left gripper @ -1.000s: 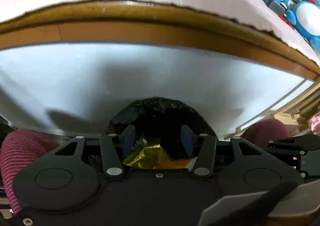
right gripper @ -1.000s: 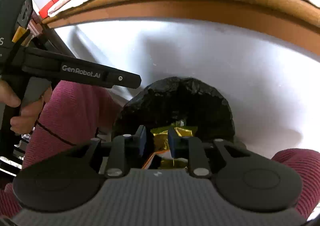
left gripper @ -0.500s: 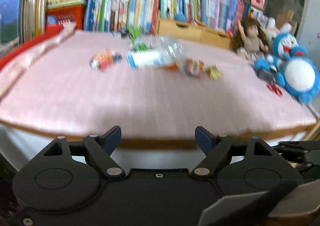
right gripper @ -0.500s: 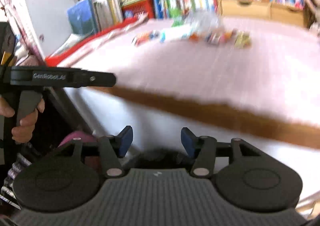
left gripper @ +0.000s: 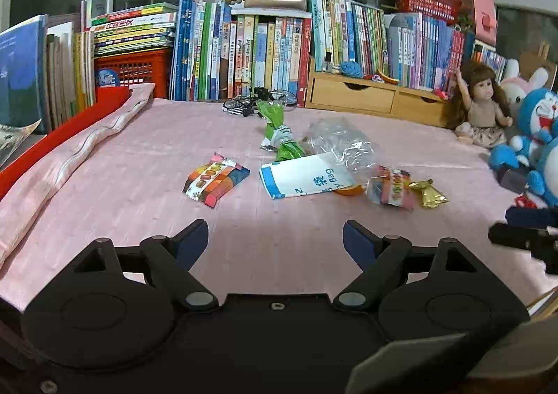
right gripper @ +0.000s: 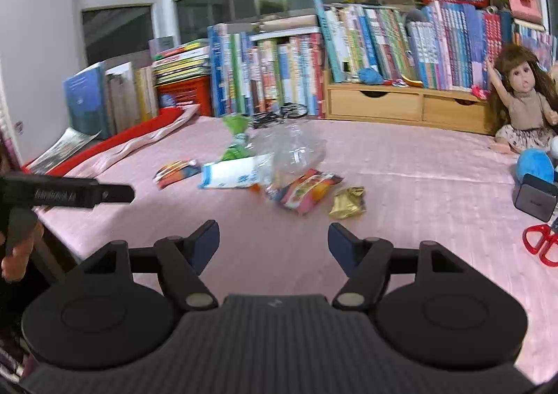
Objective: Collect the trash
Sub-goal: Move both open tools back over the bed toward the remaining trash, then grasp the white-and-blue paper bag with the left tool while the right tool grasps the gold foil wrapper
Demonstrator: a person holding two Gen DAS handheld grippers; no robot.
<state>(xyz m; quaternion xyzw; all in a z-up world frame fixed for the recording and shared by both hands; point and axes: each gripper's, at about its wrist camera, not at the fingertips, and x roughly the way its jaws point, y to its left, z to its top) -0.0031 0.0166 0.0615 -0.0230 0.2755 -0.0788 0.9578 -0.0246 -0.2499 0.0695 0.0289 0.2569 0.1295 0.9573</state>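
- The pink cloth-covered table fills the middle of both views, and all the trash lies on it in one loose cluster near its centre.
- A row of upright books runs along the far edge, with a red crate to the left and a wooden drawer unit to the right.
- A long-haired doll sits at the far right, beside blue plush toys.
- The left gripper hangs over the near edge of the table; its jaws are opening, already wide, with nothing between them.
- The right gripper hangs beside it over the same edge; its jaws are opening too, and they hold nothing.
- A crumpled clear plastic bag lies at the back of the cluster, overlapping a white and blue paper bag.
- A green wrapper lies behind the paper bag, toward the books.
- A striped, many-coloured snack wrapper lies apart to the left of the paper bag.
- A second bright candy packet lies to the right of the paper bag, touching the clear one.
- A small gold foil wrapper lies just beside that packet, the rightmost piece.
- Red scissors lie near the right edge, well apart from the trash.
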